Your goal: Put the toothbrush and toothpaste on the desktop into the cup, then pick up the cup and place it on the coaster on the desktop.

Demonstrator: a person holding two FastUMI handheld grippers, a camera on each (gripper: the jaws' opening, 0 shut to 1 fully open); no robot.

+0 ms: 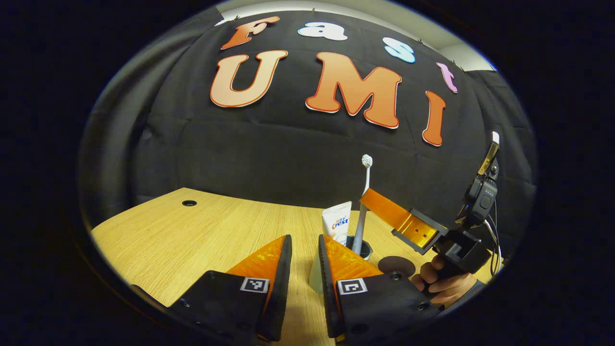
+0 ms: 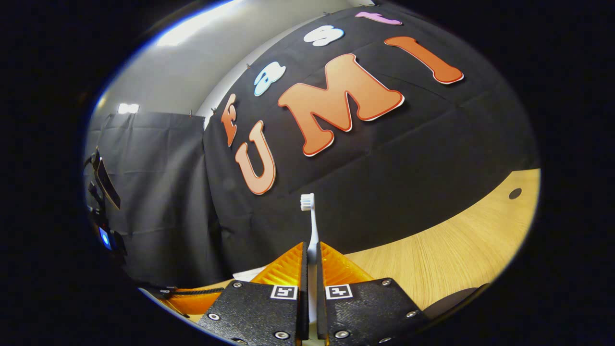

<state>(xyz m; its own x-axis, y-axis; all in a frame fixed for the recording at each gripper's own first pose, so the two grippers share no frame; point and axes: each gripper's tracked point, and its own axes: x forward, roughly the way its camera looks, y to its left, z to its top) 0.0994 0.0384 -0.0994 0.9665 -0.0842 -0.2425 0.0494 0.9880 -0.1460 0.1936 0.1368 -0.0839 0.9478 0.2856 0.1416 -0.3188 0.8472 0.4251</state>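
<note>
Cup [image 1: 361, 250] with toothpaste [image 1: 337, 222] and toothbrush [image 1: 363, 202], right gripper [image 2: 311, 259] clamped on brush, left gripper [image 1: 305, 250] apart.

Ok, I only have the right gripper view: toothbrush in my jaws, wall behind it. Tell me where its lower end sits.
Observer: In the left gripper view the toothbrush stands upright with its lower end inside the cup.
Operator: Report the toothpaste.
Observer: The toothpaste is already in that cup, standing beside the brush.
Operator: Now give me the coaster.
Observer: The coaster lies flat on the table, just right of the cup in that view. The cup is not on it yet.
</note>
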